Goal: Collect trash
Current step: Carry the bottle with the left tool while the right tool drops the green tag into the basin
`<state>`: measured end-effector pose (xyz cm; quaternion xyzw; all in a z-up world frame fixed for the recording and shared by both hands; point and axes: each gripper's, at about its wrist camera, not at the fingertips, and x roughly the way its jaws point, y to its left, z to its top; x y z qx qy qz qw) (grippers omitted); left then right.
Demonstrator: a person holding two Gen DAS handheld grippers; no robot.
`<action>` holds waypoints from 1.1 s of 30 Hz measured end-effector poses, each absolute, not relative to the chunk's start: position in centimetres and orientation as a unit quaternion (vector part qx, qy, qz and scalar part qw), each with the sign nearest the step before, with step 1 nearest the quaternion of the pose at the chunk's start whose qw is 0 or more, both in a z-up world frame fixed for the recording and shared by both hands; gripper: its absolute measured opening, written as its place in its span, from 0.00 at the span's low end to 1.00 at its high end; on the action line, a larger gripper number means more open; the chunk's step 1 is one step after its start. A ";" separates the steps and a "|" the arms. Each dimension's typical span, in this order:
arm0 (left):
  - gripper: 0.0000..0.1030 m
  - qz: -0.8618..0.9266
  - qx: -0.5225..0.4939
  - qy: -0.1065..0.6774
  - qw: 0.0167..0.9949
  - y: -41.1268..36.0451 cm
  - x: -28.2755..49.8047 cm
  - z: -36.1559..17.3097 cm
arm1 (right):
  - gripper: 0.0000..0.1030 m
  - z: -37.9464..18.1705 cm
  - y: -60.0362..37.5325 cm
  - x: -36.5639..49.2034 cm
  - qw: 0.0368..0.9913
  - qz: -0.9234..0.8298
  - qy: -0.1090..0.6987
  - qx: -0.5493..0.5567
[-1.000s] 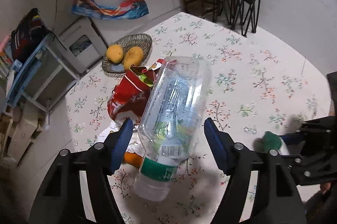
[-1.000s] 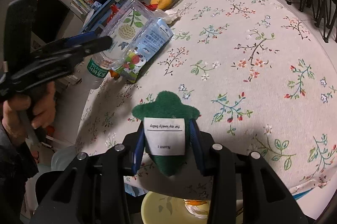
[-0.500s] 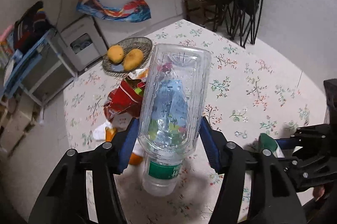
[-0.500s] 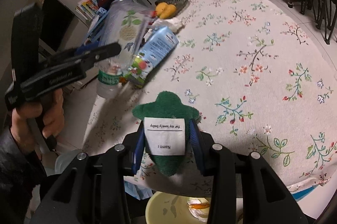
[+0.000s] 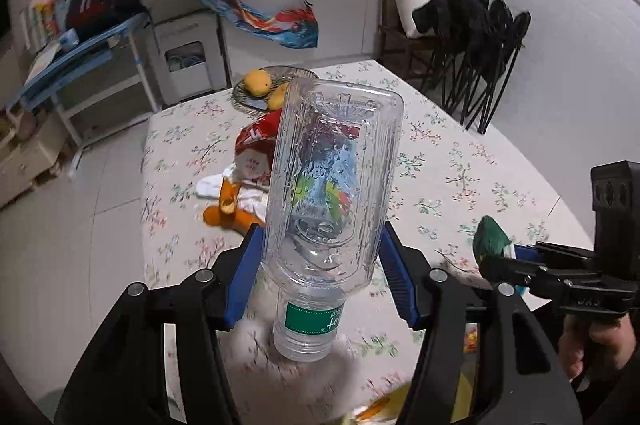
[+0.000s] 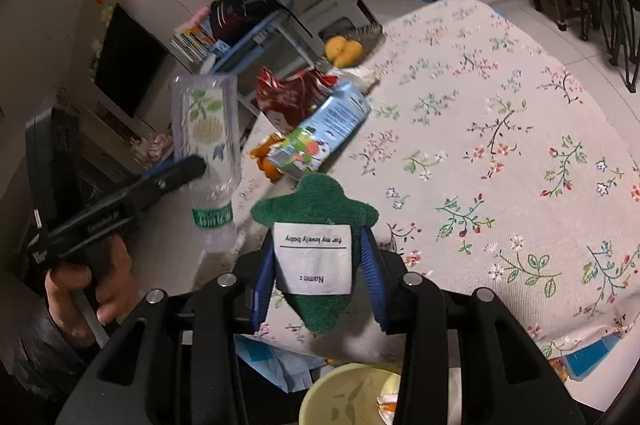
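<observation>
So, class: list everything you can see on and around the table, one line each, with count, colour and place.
Plastic bottle: 1, clear, neck down in left gripper.
Green cloth: 1, white label, in right gripper.
Carton: 1, blue, lying on table.
Snack bag: 1, red, behind carton.
Orange peel: orange, beside bag.
Mangoes: 2, yellow, in dish.
Table: 1, floral cloth.
Bin: 1, yellow, below table edge.
Left gripper: clamped on bottle.
Right gripper: clamped on cloth.
</observation>
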<state>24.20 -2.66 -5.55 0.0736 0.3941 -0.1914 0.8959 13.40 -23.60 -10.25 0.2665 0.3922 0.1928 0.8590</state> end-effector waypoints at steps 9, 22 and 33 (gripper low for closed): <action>0.54 -0.166 0.039 0.381 0.909 -1.3 19.1 -5.2 | 0.39 -9.5 -23.0 11.3 0.866 0.199 0.380 0.258; 0.55 -0.161 0.005 0.375 0.913 0.0 13.2 -5.0 | 0.39 -10.0 -21.3 7.1 0.858 0.219 0.403 0.230; 0.55 -0.154 -0.015 0.373 0.915 0.5 9.5 -5.1 | 0.40 -13.6 -18.1 2.6 0.816 0.240 0.487 0.198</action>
